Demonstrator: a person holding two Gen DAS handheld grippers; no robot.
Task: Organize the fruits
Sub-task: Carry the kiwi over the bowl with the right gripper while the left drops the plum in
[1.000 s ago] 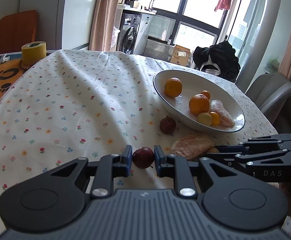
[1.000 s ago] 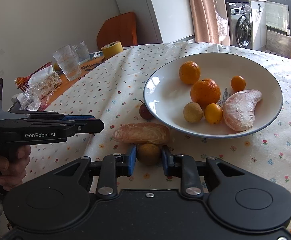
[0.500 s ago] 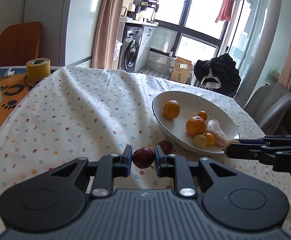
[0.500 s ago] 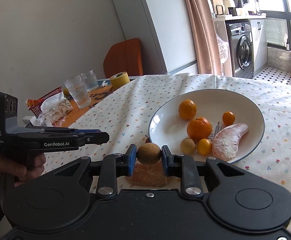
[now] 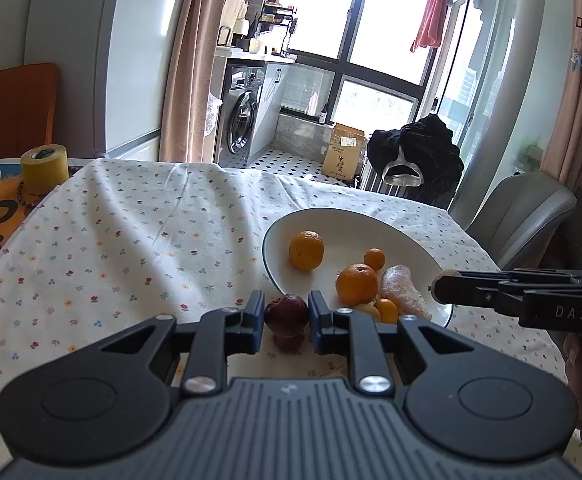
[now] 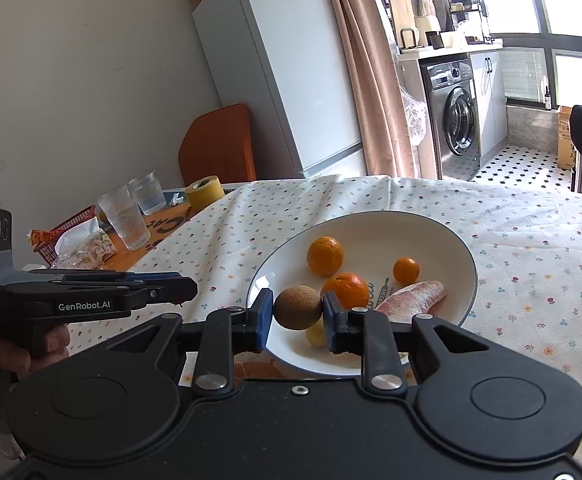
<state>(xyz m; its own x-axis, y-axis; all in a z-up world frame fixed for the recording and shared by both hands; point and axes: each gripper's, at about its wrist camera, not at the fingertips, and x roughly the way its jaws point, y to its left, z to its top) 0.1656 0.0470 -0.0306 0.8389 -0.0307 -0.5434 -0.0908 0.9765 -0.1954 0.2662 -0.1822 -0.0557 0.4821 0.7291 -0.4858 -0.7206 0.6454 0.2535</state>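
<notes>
My left gripper (image 5: 285,312) is shut on a dark red fruit (image 5: 285,307), held above the flowered tablecloth just short of the white plate (image 5: 279,227). A second dark red fruit (image 5: 289,342) lies on the cloth right below it. My right gripper (image 6: 297,308) is shut on a brown round fruit (image 6: 297,306), lifted over the near rim of the plate (image 6: 457,240). The plate holds two oranges (image 6: 325,255), a small orange (image 6: 406,270), a peeled pomelo segment (image 6: 411,298) and a yellow fruit (image 6: 315,337). Another peeled segment (image 6: 253,368) lies on the cloth, mostly hidden by my right gripper.
A yellow tape roll (image 5: 44,168) stands at the table's far left. Two glasses (image 6: 125,216) and snack bags (image 6: 83,242) sit on the orange mat beyond. A grey chair (image 5: 523,216) is behind the plate. A person's hand (image 6: 15,354) holds the left gripper (image 6: 187,291).
Both grippers have risen off the cloth with their fruits. The right one has carried the brown fruit from beside the table's pomelo segment up over the plate's near rim.
</notes>
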